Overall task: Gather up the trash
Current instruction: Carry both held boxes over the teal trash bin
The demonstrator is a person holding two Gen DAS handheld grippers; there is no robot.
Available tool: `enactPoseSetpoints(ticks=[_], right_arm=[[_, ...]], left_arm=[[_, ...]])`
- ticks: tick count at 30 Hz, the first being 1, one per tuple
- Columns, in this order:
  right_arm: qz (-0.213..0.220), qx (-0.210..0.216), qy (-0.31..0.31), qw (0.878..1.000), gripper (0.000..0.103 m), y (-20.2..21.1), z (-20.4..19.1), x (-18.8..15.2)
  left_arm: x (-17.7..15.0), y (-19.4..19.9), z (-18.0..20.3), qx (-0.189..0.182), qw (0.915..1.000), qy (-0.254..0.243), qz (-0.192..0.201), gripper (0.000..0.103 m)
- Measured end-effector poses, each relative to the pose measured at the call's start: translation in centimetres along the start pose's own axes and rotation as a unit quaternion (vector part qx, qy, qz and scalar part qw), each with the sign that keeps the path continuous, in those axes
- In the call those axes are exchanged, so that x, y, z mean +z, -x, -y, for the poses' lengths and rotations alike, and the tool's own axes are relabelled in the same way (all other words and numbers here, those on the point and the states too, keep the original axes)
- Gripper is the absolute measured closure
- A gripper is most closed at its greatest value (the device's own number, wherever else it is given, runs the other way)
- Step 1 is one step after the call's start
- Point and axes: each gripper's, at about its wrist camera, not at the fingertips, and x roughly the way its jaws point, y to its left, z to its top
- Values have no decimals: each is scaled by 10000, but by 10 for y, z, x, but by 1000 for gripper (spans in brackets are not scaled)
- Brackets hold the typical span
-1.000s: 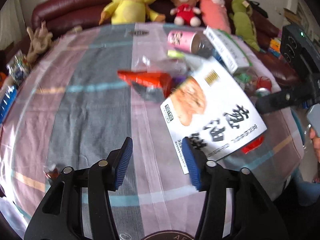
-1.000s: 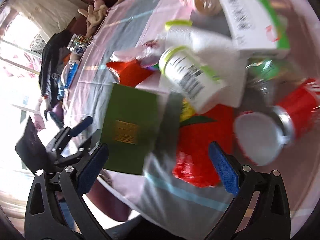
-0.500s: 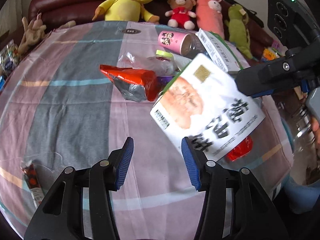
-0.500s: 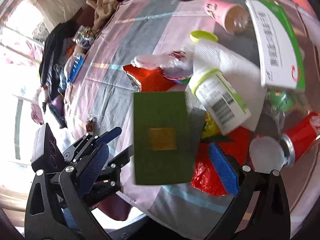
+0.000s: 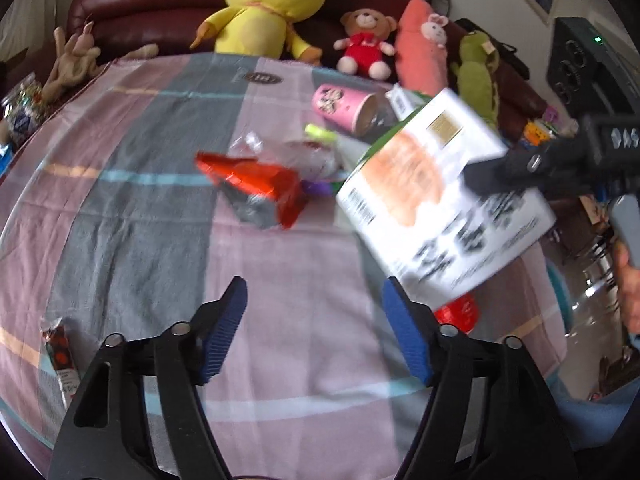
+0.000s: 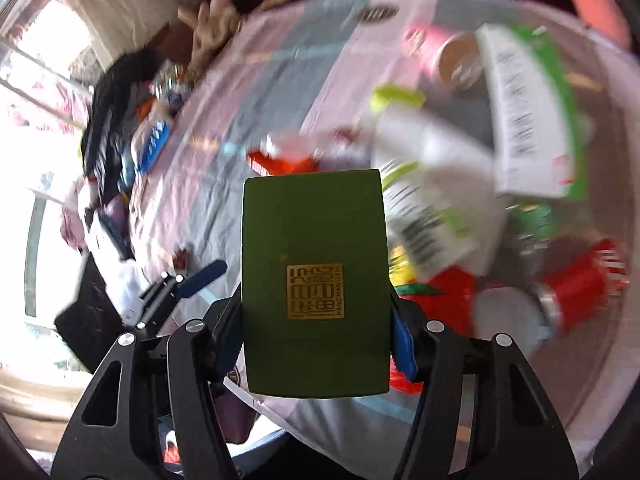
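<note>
Closing right gripper, pads pinching the flat green-and-white cardboard food box by its narrow sides, lifted above the striped tablecloth. Light, stiff, crushable; best gripped near edges. Left gripper opening, empty.

Home: sofa, plush toys

A table covered by a striped pink, grey and teal cloth fills the left wrist view. Mid-frame lies a red foil wrapper, with a pink cup on its side toward the upper right. A small snack packet lies at lower left.
</note>
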Motion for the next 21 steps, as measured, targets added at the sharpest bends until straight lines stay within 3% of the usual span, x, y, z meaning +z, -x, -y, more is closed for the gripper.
enactPoseSetpoints(ticks=[9,17,21], right_arm=[[1087,-863,-293,9899,45,109,64,-3],[1254,-1222,-704,9820,45,141,143,-17],[1334,-1408,-723,9784,45,148,176,-15]], left_arm=[[34,-23,62,-267,9987,-424,-63,23],[81,-73,129,-391,9963,-734,-216,21],[115,-109,149,-269,9976,-474,-421,20]])
